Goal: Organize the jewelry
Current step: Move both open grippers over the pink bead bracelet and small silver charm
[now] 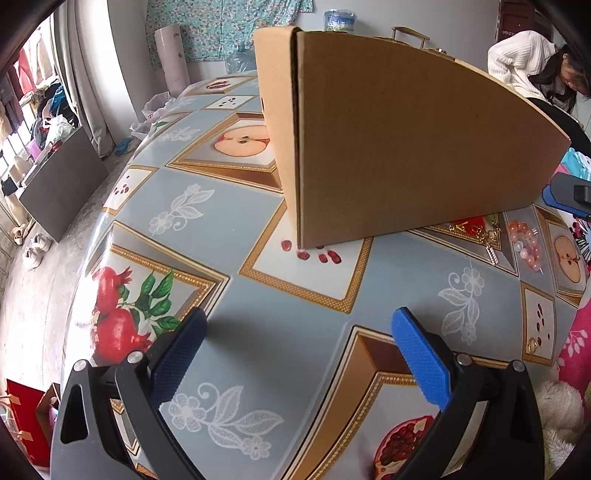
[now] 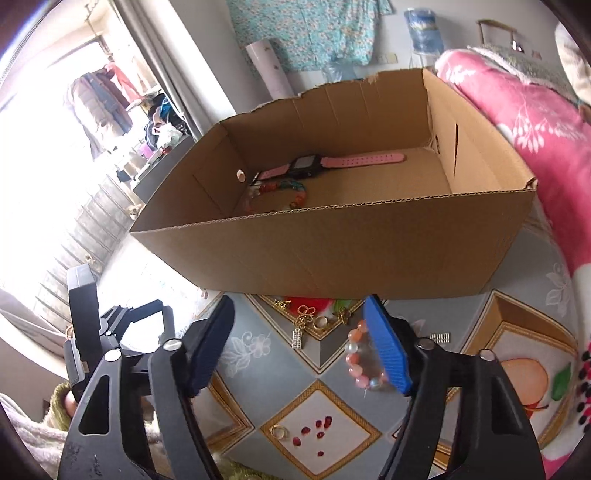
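We hold both the left gripper (image 1: 299, 328) and right gripper (image 2: 299, 317) parted and empty in front of the cardboard box (image 2: 332, 251), where the pink watch (image 2: 332, 161) lies inside and the pink bead bracelet (image 2: 360, 356) outside its near wall.

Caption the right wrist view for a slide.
Open right gripper above table jewelry; pink watch and bead bracelet already in the cardboard box.

Domestic room, probably a living or bedroom. Evidence: glossy fruit-and-flower patterned tablecloth (image 1: 207, 229); grey floor-length curtains (image 1: 86, 74); clothes hanging by the bright window (image 2: 101, 96); pink floral fleece blanket (image 2: 524, 122); white shoes on the floor (image 1: 35, 251); blue-capped water-cooler bottle (image 2: 423, 31).
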Action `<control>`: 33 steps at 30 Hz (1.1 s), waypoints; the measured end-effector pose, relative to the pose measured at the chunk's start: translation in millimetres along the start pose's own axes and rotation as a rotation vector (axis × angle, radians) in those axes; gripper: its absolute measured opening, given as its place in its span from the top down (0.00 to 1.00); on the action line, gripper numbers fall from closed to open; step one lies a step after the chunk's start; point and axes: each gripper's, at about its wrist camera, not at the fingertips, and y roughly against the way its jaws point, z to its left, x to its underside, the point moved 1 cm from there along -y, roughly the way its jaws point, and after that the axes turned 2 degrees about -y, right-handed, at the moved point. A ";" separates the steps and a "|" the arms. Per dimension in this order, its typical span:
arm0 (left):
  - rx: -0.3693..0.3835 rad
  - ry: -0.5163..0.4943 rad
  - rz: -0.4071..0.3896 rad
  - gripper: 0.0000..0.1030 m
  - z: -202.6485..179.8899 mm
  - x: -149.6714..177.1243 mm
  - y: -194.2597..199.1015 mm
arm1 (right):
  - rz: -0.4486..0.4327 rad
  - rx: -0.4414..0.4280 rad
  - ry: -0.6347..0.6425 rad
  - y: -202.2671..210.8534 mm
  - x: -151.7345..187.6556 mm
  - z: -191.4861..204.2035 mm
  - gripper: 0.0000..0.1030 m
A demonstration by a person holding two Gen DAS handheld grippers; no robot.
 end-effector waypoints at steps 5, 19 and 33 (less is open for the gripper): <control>-0.012 -0.023 -0.008 0.04 -7.1 -18.7 -8.0 | 0.009 -0.076 -0.071 -3.8 -12.7 -4.5 0.50; -0.016 0.004 -0.066 0.04 -6.7 -59.7 -14.2 | 0.008 -0.117 -0.104 0.5 -24.4 -11.4 0.57; 0.060 -0.054 -0.144 0.04 -22.5 -31.7 17.0 | 0.014 0.148 0.037 45.3 23.0 -29.1 0.53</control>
